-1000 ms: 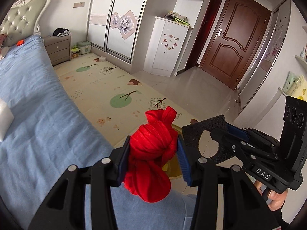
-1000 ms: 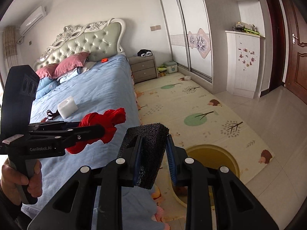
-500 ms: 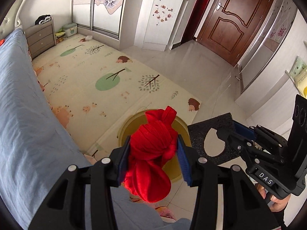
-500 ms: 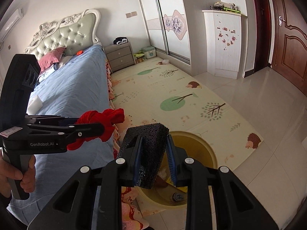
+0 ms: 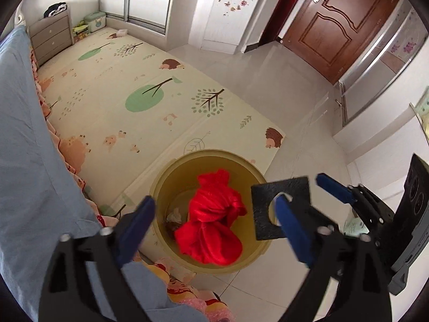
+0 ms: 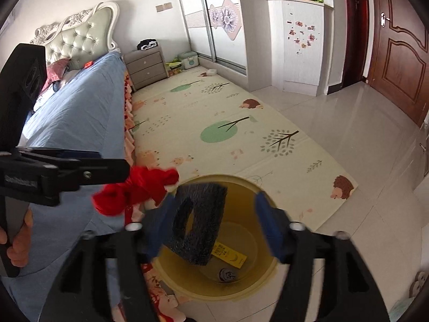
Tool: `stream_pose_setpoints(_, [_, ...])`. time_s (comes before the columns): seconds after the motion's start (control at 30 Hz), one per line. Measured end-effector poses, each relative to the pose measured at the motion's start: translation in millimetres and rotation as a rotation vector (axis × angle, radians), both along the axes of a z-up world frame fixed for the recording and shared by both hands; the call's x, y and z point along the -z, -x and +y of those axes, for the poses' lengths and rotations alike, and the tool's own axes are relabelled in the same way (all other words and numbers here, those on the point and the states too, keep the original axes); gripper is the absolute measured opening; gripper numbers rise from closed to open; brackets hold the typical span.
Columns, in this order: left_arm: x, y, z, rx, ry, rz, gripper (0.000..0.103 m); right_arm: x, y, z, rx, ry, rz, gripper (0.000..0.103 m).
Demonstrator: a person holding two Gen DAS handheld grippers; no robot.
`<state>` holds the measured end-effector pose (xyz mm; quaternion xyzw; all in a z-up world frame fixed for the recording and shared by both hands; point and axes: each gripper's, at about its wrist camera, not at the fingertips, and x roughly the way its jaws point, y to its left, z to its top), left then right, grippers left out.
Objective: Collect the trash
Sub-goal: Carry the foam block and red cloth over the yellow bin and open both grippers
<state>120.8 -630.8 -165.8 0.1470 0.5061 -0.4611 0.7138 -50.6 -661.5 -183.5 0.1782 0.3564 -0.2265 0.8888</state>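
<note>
A yellow bin [image 5: 171,171] stands on the floor by the bed; it also shows in the right wrist view [image 6: 241,185]. My left gripper [image 5: 214,222] is open above it, and the red cloth bundle [image 5: 211,225] is loose between its jaws, over the bin mouth; it also shows in the right wrist view [image 6: 134,190]. My right gripper [image 6: 214,214] is open, and the black foam piece with a hole [image 6: 198,222] leans against its left finger over the bin. The foam [image 5: 281,204] also shows in the left wrist view.
The blue bed [image 5: 24,161] lies left of the bin. A patterned play mat [image 5: 134,102] covers the floor beyond. The bin holds a yellow wrapper [image 6: 228,255] and a small dark object [image 6: 226,275]. A brown door [image 5: 335,26] is at far right.
Both grippers moved over the bin and tilted down. Both jaws opened, letting go of the red bundle and the black foam, which are dropping toward the bin.
</note>
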Motion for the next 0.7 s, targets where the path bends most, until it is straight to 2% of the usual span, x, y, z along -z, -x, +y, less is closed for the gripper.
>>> stream_pose_setpoints(0.1, [4,-8,-3,-0.019,0.007,0.044,0.097,7,1,-4,0.012,0.002,0.017,0.073])
stream_pose_setpoints(0.33, [0,-6,-2,-0.005,0.012,0.029,0.097,9,8,-6,0.015,-0.023,0.006,0.069])
stream_pose_setpoints(0.7, [-36,11,26,0.004,0.064,-0.028,0.096,-26,16,19,-0.002,0.018,-0.04,0.069])
